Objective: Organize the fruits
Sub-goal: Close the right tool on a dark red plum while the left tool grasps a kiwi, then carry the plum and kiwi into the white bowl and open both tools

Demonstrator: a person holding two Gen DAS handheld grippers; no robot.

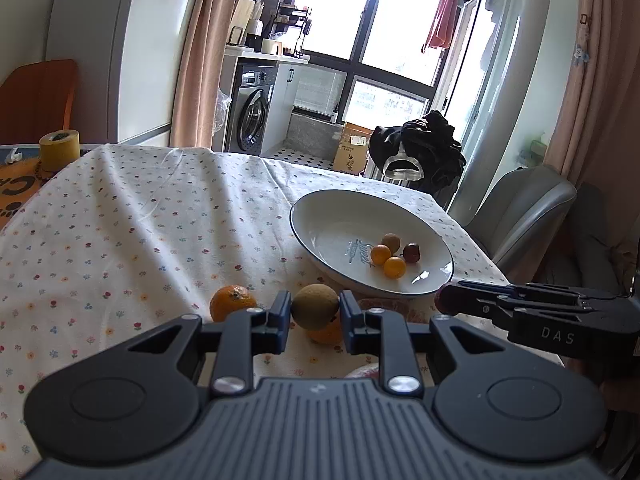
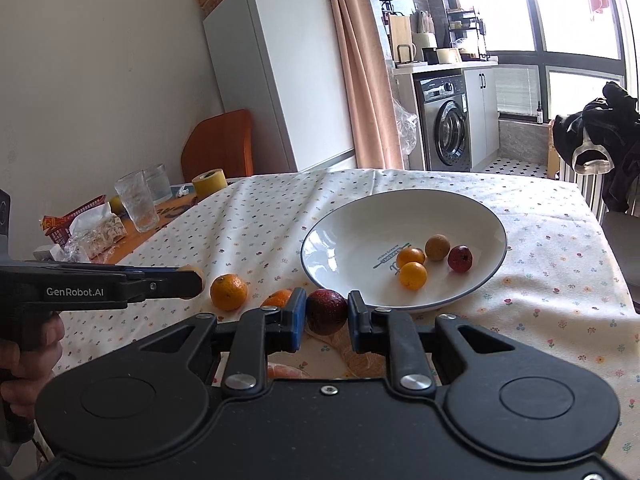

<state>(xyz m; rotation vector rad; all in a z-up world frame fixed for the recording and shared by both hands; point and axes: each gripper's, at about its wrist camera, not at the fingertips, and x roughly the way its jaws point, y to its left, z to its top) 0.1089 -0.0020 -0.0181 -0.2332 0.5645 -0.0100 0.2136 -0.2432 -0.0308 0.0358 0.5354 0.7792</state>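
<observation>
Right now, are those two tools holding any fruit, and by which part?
Yes. The left tool pinches a round brownish-green fruit across its sides; the right tool pinches a dark red round fruit the same way.

The wide white ceramic bowl with a dark rim (image 2: 404,208) has most of its floor bare; four small fruits (image 2: 434,258) cluster toward its right side, leaving the left half free. On the floral tablecloth (image 1: 132,216) a broad stretch left of the bowl lies open. Near the bowl's front rim the way is crowded: a round orange (image 2: 229,286) and a second orange (image 2: 278,298) sit close together. Two clear drinking glasses (image 2: 140,198) and a yellow tape roll (image 2: 208,182) stand well apart at the far left edge.
</observation>
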